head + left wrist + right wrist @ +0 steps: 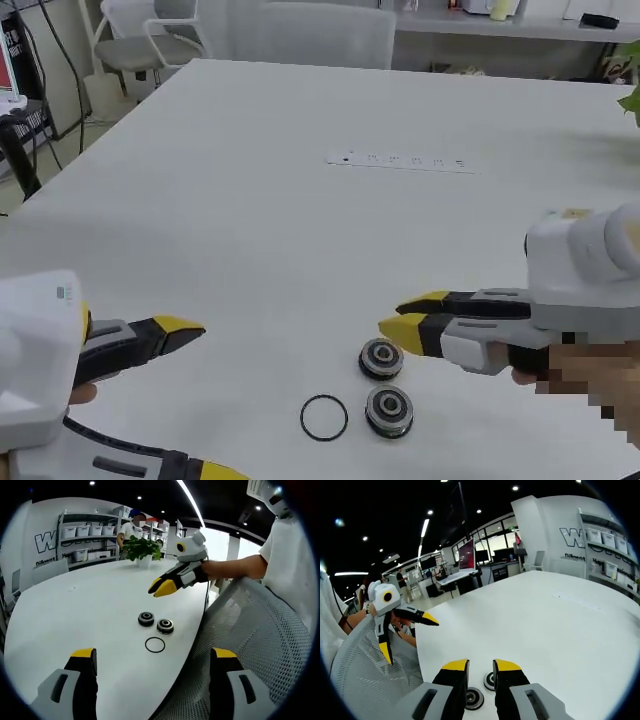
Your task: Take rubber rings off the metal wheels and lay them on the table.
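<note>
In the head view, at the lower left of the frame, the left gripper (218, 400) is hanging over the white surface (250, 220). Its yellow-tipped jaws are spread wide and gripping nothing. Low in the middle of the frame, a thin black rubber ring (324, 417) is lying flat on the surface. It is sitting just left of the lower wheel (389, 411), one of two round, dark-rimmed metal wheels. The upper wheel (381, 359) is resting just above that one in the frame, a little apart from it. At the right edge, the right gripper (393, 317) is reaching in with its jaws drawn nearly together. A narrow gap is showing between them and they are empty, the tips pointing just above the upper wheel.

In the left gripper view, a grey mesh chair back (240, 630) is filling the right side.

In the right gripper view, both metal wheels are lying at the bottom centre, one showing through the gap between the jaws.
</note>
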Demonstrator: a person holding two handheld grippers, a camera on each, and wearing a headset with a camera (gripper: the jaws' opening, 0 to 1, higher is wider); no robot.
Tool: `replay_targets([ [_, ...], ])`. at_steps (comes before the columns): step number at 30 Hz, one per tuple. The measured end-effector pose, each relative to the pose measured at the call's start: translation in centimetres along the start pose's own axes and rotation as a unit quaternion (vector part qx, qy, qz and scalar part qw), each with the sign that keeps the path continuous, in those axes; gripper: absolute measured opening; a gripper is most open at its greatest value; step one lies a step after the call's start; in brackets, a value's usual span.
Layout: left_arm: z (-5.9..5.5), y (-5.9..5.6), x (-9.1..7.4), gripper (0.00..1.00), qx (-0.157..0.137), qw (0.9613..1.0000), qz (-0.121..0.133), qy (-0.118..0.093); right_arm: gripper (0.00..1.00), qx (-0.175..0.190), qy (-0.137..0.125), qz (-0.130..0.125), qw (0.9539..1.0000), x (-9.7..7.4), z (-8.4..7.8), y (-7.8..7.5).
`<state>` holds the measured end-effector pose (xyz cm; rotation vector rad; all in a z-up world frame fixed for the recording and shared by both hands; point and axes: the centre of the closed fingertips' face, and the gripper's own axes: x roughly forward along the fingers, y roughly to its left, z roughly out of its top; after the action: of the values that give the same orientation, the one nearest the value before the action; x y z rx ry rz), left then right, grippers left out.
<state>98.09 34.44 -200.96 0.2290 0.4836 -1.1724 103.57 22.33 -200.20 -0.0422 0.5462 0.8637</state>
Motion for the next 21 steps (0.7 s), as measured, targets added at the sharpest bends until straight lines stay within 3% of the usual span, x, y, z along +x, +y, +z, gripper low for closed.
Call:
replay_targets([
  [7, -0.1, -0.1, 0.0, 0.92, 0.001, 1.0000, -0.001, 0.004, 0.16, -0.024, 0.027, 0.018, 0.9992, -0.3, -1.9, 0.2],
  [12, -0.2, -0.1, 0.0, 0.92, 0.001, 1.0000, -0.001, 0.005, 0.17, -0.015, 0.051, 0.031, 0.9981, -0.2, -3.5, -0.1],
  [21, -0.1, -0.3, 0.0, 0.93, 0.001, 1.0000, -0.006, 0.005, 0.19, -0.025, 0.112, 0.058, 0.9917, -0.2, -6.7, 0.4],
])
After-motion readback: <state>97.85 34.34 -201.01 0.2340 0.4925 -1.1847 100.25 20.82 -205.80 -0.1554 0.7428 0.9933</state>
